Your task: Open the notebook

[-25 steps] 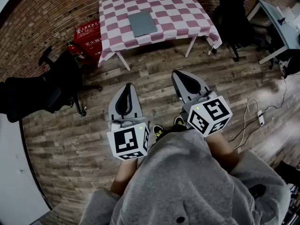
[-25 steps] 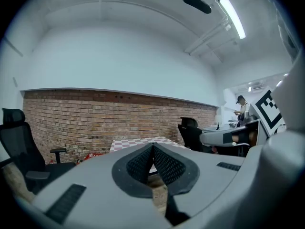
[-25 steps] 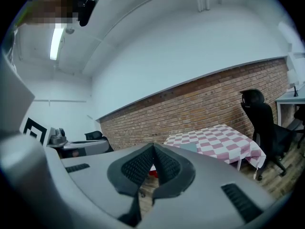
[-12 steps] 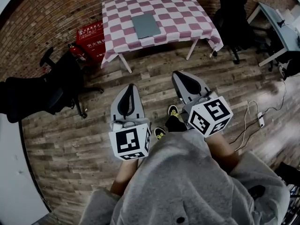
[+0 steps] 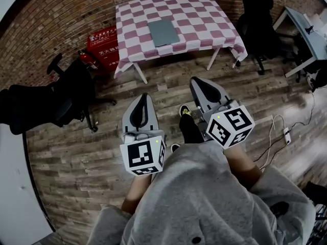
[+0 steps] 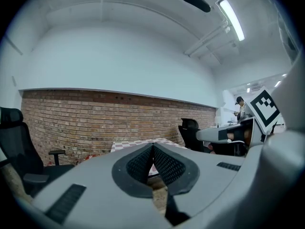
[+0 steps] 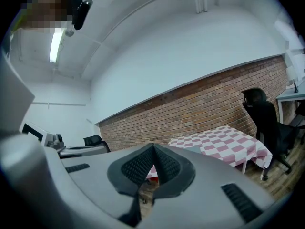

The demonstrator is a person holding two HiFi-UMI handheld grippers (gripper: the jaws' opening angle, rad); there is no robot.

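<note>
Well ahead of the left hand-held gripper (image 5: 142,97) and the right hand-held gripper (image 5: 197,81), beyond a stretch of wooden floor (image 5: 76,152): grey notebook (image 5: 163,32), closed, flat on the checkered table (image 5: 204,19). Both with jaws pressed together, pinching nothing, side by side, apart.

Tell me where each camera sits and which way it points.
Head view: on the person's head, facing steeply down at the checkered table and closed notebook; shows the left gripper, right gripper and grey sweater.
Left gripper view: on the left gripper, facing along its shut fingers toward the brick wall; the right gripper shows at right.
Right gripper view: on the right gripper, facing along its shut fingers toward the checkered table.
Shared: both gripper views see the brick wall and checkered table.
</note>
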